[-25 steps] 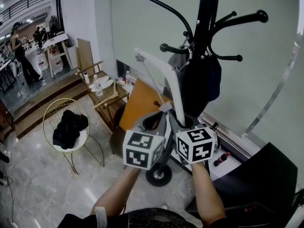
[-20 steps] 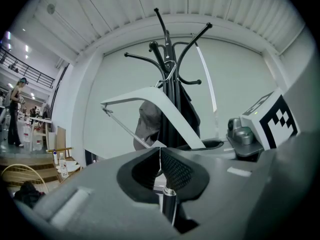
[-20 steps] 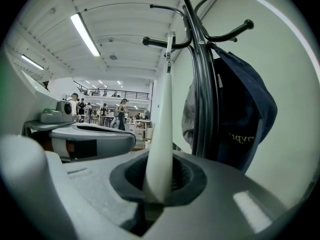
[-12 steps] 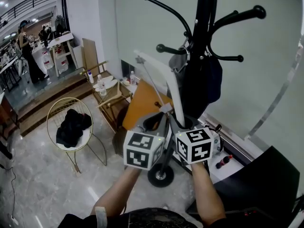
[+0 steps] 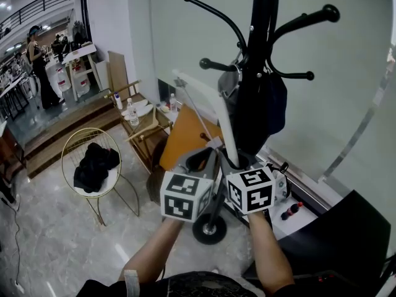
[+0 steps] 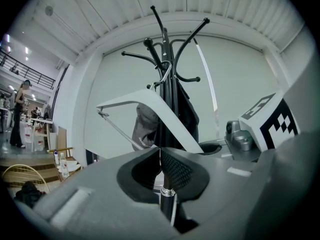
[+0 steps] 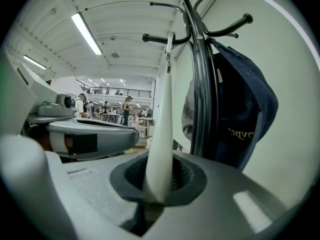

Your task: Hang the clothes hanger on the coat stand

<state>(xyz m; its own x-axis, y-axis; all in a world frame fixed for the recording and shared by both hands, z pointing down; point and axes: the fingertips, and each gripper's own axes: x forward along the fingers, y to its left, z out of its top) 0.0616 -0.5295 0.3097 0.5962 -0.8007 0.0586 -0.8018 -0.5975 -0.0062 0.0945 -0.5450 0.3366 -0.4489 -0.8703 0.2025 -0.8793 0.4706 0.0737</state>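
Observation:
A white clothes hanger (image 5: 218, 107) stands tilted up in front of the black coat stand (image 5: 258, 48). My left gripper (image 5: 199, 159) is shut on the hanger's thin lower bar (image 6: 167, 196). My right gripper (image 5: 237, 161) is shut on the lower end of the white hanger arm (image 7: 161, 139). The hanger's metal hook (image 6: 165, 72) reaches up close beside the stand's pole (image 6: 169, 99), below its curved pegs. I cannot tell whether it rests on a peg. A dark blue cap (image 7: 245, 104) hangs on the stand just right of the hanger.
A gold wire chair (image 5: 79, 142) with black cloth on it stands at the left. Behind it are a wooden chair with bottles (image 5: 139, 119) and an orange board (image 5: 185, 138). The stand's round base (image 5: 207, 229) is below my grippers. A dark case (image 5: 346, 240) lies at lower right. People stand far back left.
Almost nothing has moved: both grippers keep their hold on the hanger beside the stand. The stand has drifted slightly left in the head view.

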